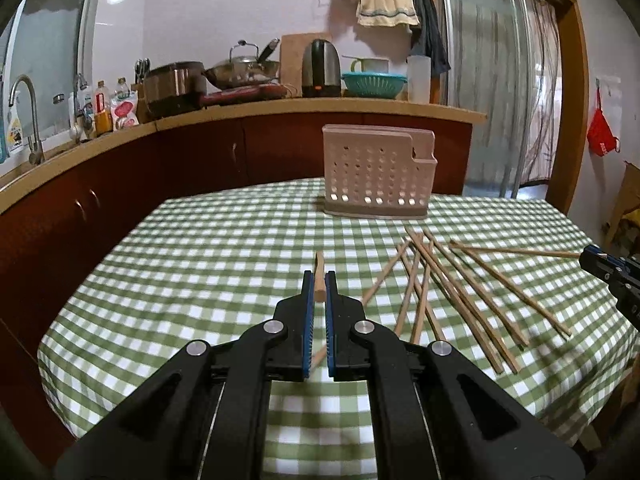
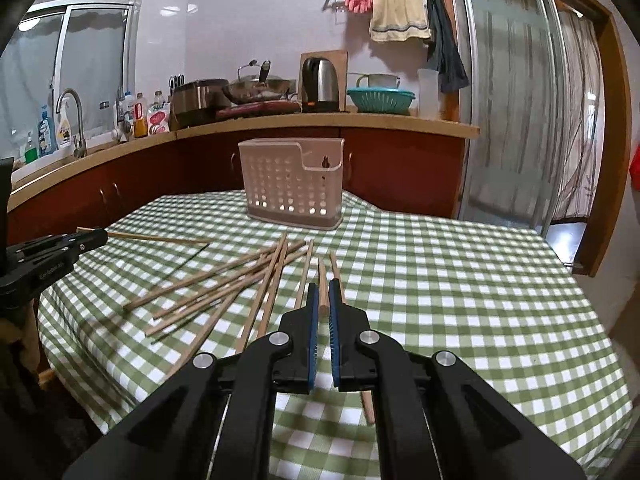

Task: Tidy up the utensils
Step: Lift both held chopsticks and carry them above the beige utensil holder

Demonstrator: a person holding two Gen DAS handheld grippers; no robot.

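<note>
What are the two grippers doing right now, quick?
Left gripper: closed on a chopstick.
Right gripper: closed on another chopstick.

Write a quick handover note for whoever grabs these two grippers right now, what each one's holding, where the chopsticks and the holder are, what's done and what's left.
Left gripper: shut on one chopstick, held above the table.
Right gripper: shut on another chopstick, also off the cloth.
Holder: beige perforated basket, upright at the far side of the checked tablecloth; no chopsticks can be seen in it.
Loose chopsticks: a scattered pile on the cloth between the two grippers, in front of the holder.
Done: one chopstick picked up in each gripper.
Left: drop both into the holder, then probably clear the pile the same way.
</note>
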